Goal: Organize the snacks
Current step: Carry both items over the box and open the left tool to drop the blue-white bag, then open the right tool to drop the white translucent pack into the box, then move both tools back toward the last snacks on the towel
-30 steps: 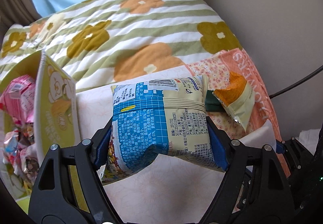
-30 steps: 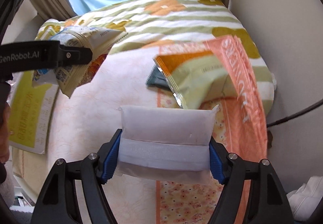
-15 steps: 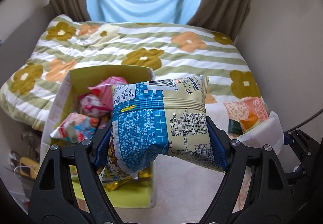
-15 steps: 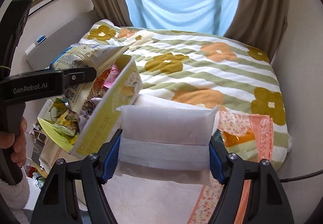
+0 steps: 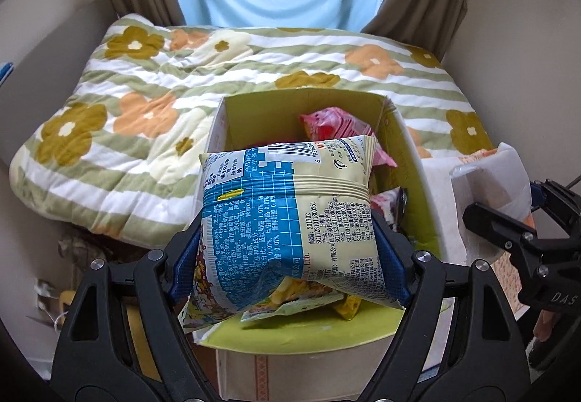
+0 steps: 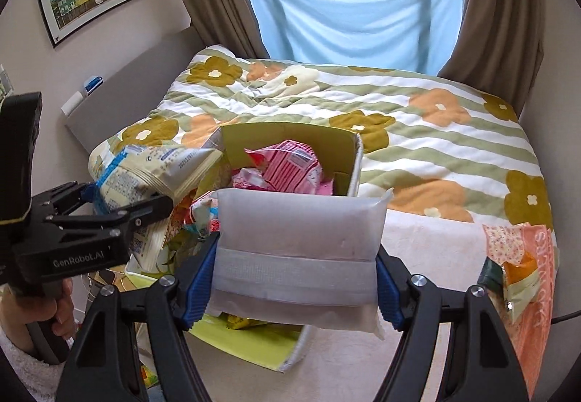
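We hold a blue-and-cream snack bag (image 5: 290, 220) clamped crosswise between the fingers (image 5: 183, 258) of our left gripper (image 5: 287, 257), hanging over the open snack box (image 5: 410, 162). Our right gripper (image 6: 290, 278) grips a frosted white pouch (image 6: 297, 231) the same way, above the box's near edge beside the bed (image 6: 435, 133).

Box mouth: the box (image 5: 406, 148) stands open-topped; pink packets (image 6: 290, 166) are piled against its far wall.
Near half: partly filled.
Right of box: bare bed (image 6: 428, 242).
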